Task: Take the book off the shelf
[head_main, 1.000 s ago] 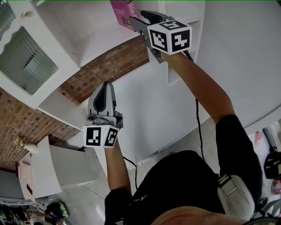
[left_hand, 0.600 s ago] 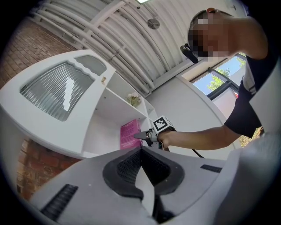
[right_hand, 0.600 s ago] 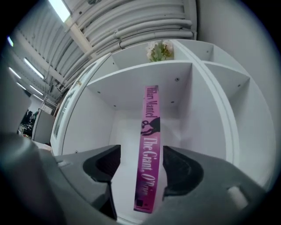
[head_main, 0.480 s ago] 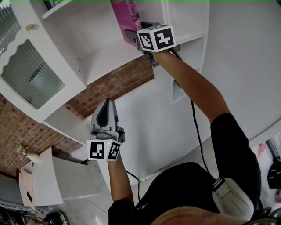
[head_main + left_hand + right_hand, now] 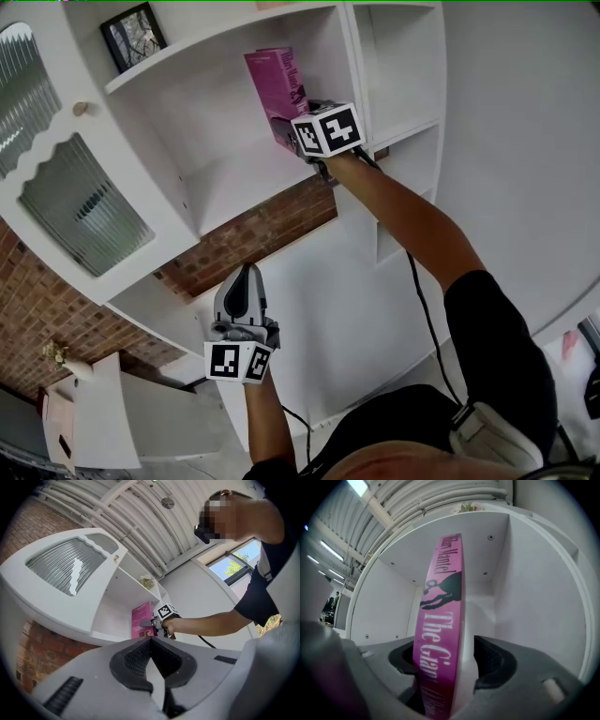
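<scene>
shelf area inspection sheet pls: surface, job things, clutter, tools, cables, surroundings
surface: white shelf compartment, holds one book
job's things: pink book stands upright, spine facing out, not yet off the shelf
clutter: framed picture on the shelf above
tools: right tool open, the book's spine between its jaws, gap beside one pad; left tool shut, empty, held low away from the shelf
cables: black cable runs along the right arm; a second cable hangs under the left tool
surroundings: brick wall under the shelf; ribbed glass cabinet door at left
</scene>
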`<state>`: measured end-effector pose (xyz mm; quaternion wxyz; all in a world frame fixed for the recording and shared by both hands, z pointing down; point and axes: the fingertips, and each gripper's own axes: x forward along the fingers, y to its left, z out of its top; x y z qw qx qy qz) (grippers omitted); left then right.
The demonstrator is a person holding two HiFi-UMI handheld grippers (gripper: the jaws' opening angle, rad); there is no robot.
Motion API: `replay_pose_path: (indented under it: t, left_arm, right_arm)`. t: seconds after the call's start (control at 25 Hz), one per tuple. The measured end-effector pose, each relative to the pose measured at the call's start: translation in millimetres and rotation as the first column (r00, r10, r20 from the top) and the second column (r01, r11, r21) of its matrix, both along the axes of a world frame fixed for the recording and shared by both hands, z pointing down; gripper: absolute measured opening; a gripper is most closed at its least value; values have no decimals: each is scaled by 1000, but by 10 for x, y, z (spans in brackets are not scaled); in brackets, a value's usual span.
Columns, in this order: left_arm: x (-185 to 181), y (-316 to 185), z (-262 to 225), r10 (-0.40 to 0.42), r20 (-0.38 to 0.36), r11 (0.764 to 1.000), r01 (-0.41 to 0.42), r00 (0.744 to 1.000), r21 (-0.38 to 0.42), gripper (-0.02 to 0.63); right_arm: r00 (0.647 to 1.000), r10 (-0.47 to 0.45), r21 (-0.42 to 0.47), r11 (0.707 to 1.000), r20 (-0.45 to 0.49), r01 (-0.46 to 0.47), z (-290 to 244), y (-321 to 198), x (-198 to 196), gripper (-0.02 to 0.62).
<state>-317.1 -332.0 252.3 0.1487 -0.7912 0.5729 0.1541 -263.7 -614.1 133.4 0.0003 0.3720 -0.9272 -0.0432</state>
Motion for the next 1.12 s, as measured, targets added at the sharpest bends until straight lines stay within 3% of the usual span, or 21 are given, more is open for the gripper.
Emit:
replay_pose_path:
  t: [0.24, 0.36, 0.76, 1.12]
  left_arm:
    - [-6, -36, 15, -6, -3, 1000, 6, 1000, -7, -2]
    - [-27, -35, 25, -14, -5, 1000, 14, 1000, -10, -2]
    - [12, 43, -24, -33, -4, 999, 33, 999, 2, -2]
    - [205, 183, -123, -25, 7, 999, 25, 1000, 35, -2]
  right_arm:
    - [1000, 27, -10, 1000, -11, -27, 8, -136, -24, 262]
    - [999, 34, 1, 999, -13, -34, 3, -159, -11, 159]
    - [1000, -7, 56, 998, 6, 6, -82, 38, 42, 143]
    - [989, -100, 136, 987, 105, 85, -295, 721, 514, 141]
